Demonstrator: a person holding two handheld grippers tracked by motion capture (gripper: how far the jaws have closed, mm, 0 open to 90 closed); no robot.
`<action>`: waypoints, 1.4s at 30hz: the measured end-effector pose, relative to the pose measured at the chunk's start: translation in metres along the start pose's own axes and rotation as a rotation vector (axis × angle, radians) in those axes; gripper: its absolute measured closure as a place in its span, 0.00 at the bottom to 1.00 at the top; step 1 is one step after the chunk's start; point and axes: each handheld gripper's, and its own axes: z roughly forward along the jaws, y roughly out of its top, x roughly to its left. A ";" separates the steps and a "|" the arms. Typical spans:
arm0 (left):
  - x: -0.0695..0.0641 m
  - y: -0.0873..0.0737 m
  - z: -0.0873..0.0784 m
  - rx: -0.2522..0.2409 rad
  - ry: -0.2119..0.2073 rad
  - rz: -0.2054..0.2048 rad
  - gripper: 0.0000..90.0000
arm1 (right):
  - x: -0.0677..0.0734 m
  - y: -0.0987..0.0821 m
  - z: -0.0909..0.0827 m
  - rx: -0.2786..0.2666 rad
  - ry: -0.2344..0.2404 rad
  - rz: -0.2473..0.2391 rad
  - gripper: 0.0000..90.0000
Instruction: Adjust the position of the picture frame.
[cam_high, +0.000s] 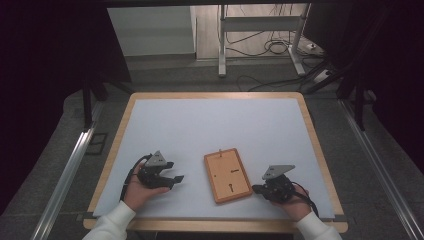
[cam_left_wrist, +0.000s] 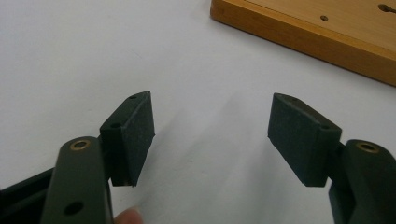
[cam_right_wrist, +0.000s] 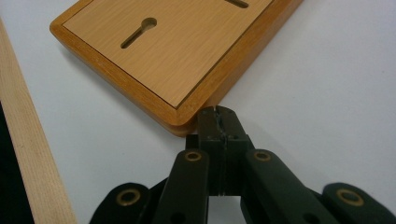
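Wooden frame lies back-up on the tabletop, not yet lifted or turned.

I see the wooden frame (cam_high: 227, 175) flat on the white tabletop (cam_high: 210, 125), at about 6 o'clock from its middle. My right gripper (cam_right_wrist: 218, 122) has its fingers together, their tips touching the frame's near corner, gripping nothing. My left gripper (cam_left_wrist: 211, 137) rests at 9 o'clock from the frame, fingers apart and empty. I judge the work is at its start; all handling remains. There are no containers here.
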 end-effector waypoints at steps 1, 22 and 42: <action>0.000 0.000 0.000 0.000 -0.001 0.000 0.35 | 0.001 0.000 0.000 0.001 0.001 -0.002 0.99; 0.000 0.000 0.001 0.006 -0.004 0.002 0.35 | 0.030 0.011 0.013 0.009 0.020 -0.035 0.99; 0.000 0.000 0.003 0.016 -0.008 0.005 0.35 | 0.034 0.013 0.017 0.004 0.029 -0.046 0.99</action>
